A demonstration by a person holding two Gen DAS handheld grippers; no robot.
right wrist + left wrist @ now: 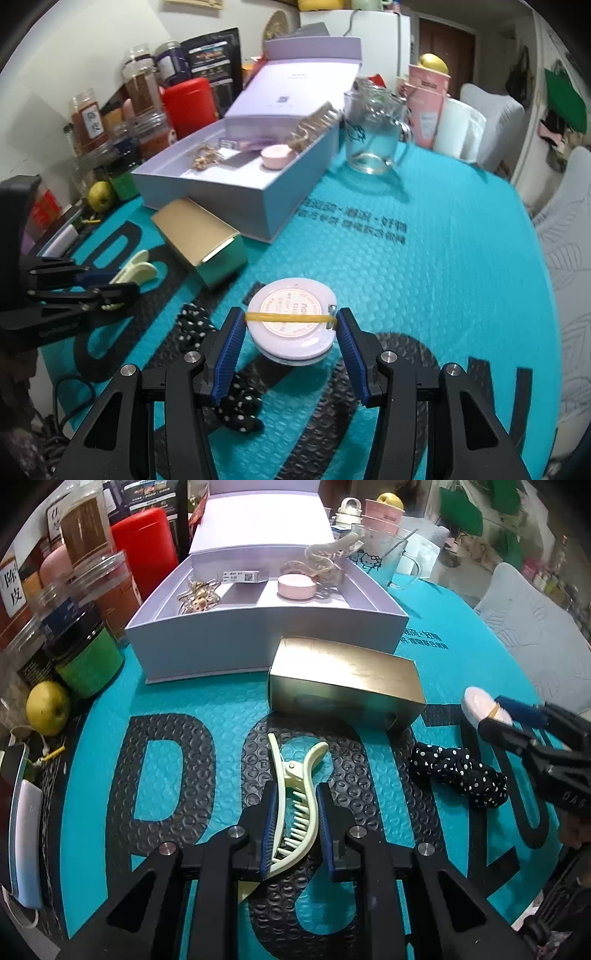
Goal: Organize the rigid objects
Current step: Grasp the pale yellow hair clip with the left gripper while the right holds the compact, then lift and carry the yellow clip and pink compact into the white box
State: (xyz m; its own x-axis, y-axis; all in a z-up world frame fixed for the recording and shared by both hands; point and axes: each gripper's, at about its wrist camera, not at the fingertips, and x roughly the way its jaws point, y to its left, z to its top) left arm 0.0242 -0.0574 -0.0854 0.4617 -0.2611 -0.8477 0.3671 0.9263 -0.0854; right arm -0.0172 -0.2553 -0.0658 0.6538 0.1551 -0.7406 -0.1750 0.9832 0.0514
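Observation:
A cream hair claw clip (295, 801) lies on the teal mat between the fingers of my left gripper (295, 790), which closes around it; it also shows in the right wrist view (135, 271). My right gripper (290, 317) is shut on a round white tape-measure case (291, 325) with a yellow rubber band, held above the mat; the case shows in the left wrist view (484, 709). An open lavender box (258, 627) at the back holds a pink round case (297, 587), a gold clip (199, 598) and a pale claw clip (328, 554).
A gold carton (347, 686) lies in front of the box. A black polka-dot scrunchie (458, 771) lies on the mat at right. Jars (88, 653), a red container (144, 550) and a yellow fruit (48, 709) crowd the left. A glass mug (373, 136) stands behind the box.

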